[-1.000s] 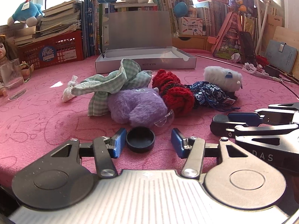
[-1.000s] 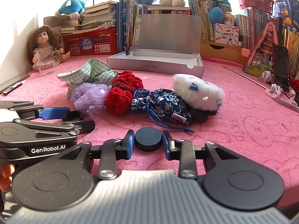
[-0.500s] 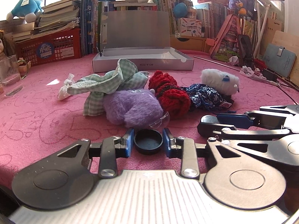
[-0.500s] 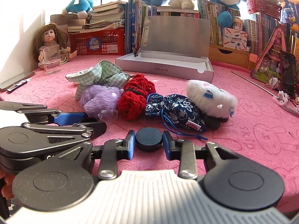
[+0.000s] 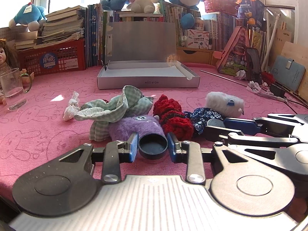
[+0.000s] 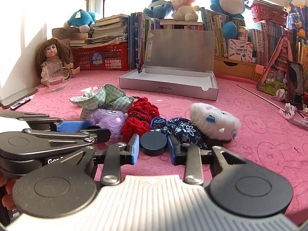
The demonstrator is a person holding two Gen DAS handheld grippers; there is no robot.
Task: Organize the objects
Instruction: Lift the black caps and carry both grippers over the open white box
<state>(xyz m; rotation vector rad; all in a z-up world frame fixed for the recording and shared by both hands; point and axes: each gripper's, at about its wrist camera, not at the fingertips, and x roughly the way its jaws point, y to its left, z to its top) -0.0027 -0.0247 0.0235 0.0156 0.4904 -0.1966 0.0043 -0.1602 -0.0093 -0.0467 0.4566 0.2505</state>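
Two handheld grippers are hovering side by side over a pink bunny-print tablecloth (image 5: 38,134), each clamping half of a small round black container. The left gripper (image 5: 153,147) is pinching the black cup-shaped base (image 5: 153,146), hollow side facing the camera, its blue pads (image 5: 133,146) pressing on both flanks. The right gripper (image 6: 153,144) is squeezing the flat black disc lid (image 6: 153,143) in the same narrow hold.

The step in hand appears to be joining lid to base, or carrying both to the open grey cardboard box (image 5: 148,77) standing farther back on the cloth. Doing it well is likely calling for level, steady wrists and firm pressure, since smooth round plastic could be slipping out sideways; the halves are needing to face each other squarely before meeting.

Just ahead of the grippers, a row of soft items is lying untouched: a green checked cloth (image 5: 115,105), a purple fuzzy pouch (image 5: 134,127), a red knitted pouch (image 5: 173,117), a navy floral drawstring bag (image 6: 179,129) and a white fluffy toy (image 6: 213,121).

The right view is showing the toy's face and a doll (image 6: 52,57) behind a glass mug (image 6: 55,77); the left view is revealing the base's hollow interior and a crumpled white tissue (image 5: 70,105).
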